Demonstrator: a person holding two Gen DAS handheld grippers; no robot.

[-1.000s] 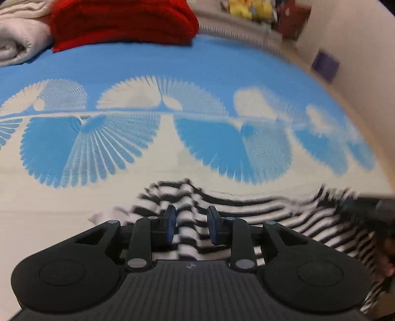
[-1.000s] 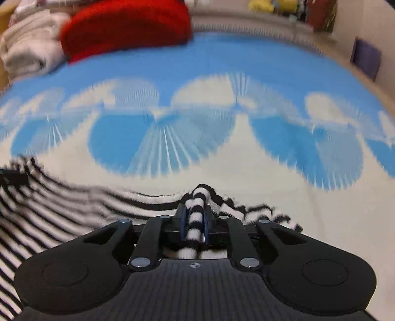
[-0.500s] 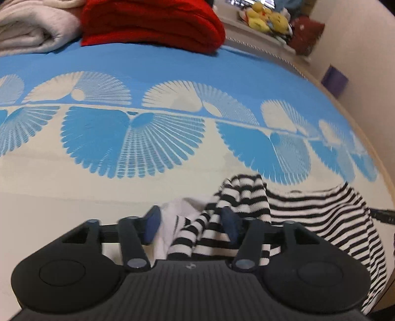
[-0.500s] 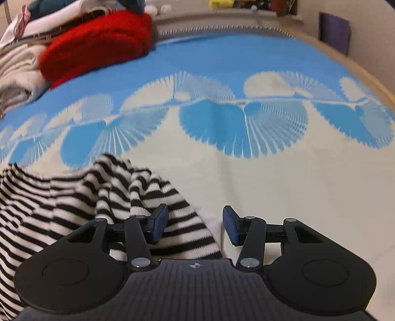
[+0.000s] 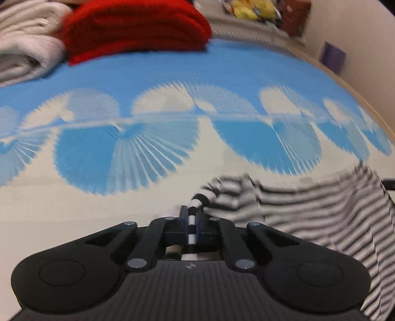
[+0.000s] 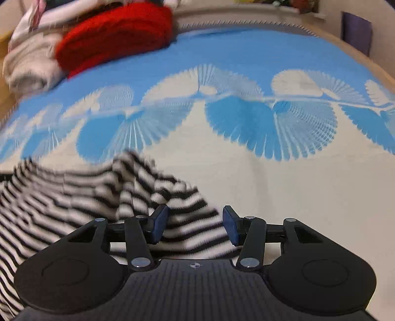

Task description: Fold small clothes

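Observation:
A small black-and-white striped garment (image 5: pixel 308 205) lies on a blue and cream patterned cover (image 5: pixel 148 74). In the left wrist view my left gripper (image 5: pixel 192 217) is shut on a thin fold of the striped garment at its left edge, and the cloth spreads away to the right. In the right wrist view the same striped garment (image 6: pixel 74 197) lies rumpled to the left. My right gripper (image 6: pixel 195 222) stands open over the garment's right corner, with striped cloth lying between its blue pads but not pinched.
A folded red knit (image 5: pixel 133 27) and a cream towel (image 5: pixel 22 47) are stacked at the far left of the cover. Yellow soft toys (image 5: pixel 254 10) sit on a ledge at the back. The cover's wooden edge (image 5: pixel 365 108) and a wall run along the right.
My left gripper opened wide over the striped cloth, then shut on a thin fold of it. My right gripper let go of its fold, opened and shifted to the right.

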